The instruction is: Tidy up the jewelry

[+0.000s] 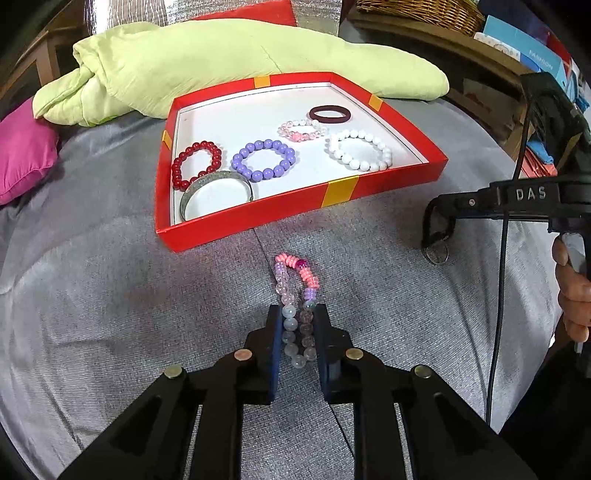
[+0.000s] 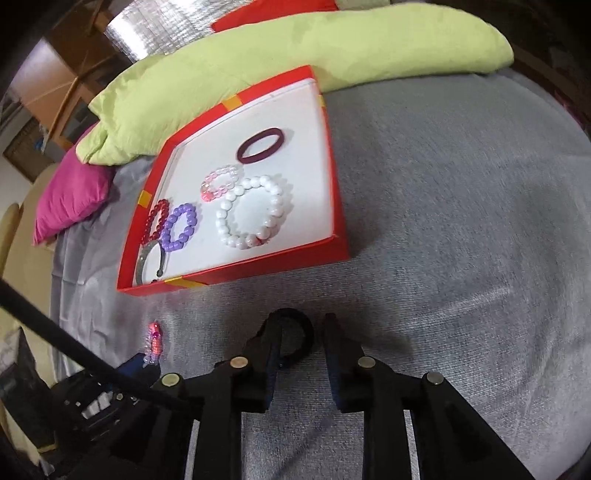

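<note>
My left gripper is shut on a mixed pink, lilac and clear bead bracelet, squeezed flat between the pads on the grey bedcover. Just beyond it stands the red tray, holding a red bead bracelet, a purple one, a silver bangle, a white one and other pieces. My right gripper is open to the tray's right. A black ring lies against its left finger, with a gap to the other. I cannot tell whether the ring hangs or rests.
A light green folded quilt lies behind the tray, and a magenta cushion at far left. A wicker basket and boxes sit on a shelf at back right. A person's hand and a black cable are at the right edge.
</note>
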The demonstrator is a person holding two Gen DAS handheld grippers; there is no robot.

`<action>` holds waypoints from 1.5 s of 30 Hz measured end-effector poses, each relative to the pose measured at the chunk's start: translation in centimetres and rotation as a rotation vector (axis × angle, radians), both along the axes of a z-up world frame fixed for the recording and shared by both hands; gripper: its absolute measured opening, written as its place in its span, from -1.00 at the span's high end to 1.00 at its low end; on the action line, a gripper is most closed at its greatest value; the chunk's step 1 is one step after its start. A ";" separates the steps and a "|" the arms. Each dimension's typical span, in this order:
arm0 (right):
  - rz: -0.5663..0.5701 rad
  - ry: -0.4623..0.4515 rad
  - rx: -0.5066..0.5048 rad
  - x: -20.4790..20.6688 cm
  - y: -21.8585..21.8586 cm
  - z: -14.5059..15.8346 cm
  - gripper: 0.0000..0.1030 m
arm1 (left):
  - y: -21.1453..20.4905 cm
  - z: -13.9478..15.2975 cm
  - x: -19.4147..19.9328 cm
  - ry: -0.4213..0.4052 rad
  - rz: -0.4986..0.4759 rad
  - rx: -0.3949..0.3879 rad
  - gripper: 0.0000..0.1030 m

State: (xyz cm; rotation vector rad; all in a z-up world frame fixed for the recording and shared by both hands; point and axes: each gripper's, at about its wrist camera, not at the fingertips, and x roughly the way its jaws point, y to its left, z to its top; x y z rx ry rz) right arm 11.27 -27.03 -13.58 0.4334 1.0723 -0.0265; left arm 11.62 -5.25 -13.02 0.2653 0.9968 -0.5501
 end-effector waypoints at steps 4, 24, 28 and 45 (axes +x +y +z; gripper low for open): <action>0.045 -0.019 -0.099 0.0 1.5 0.2 0.83 | 0.1 -0.1 0.2 0.013 0.009 0.003 0.20; 0.034 -0.007 -0.072 -0.3 1.0 -0.1 0.84 | -0.5 0.1 -0.1 -0.018 0.015 0.015 0.53; 0.041 -0.026 -0.065 -0.4 1.2 0.2 0.85 | -0.7 0.4 -0.3 -0.030 0.009 0.021 0.68; 0.070 -0.132 -0.015 -1.1 1.8 2.3 0.85 | -1.1 1.3 -0.4 -0.057 0.000 0.004 0.81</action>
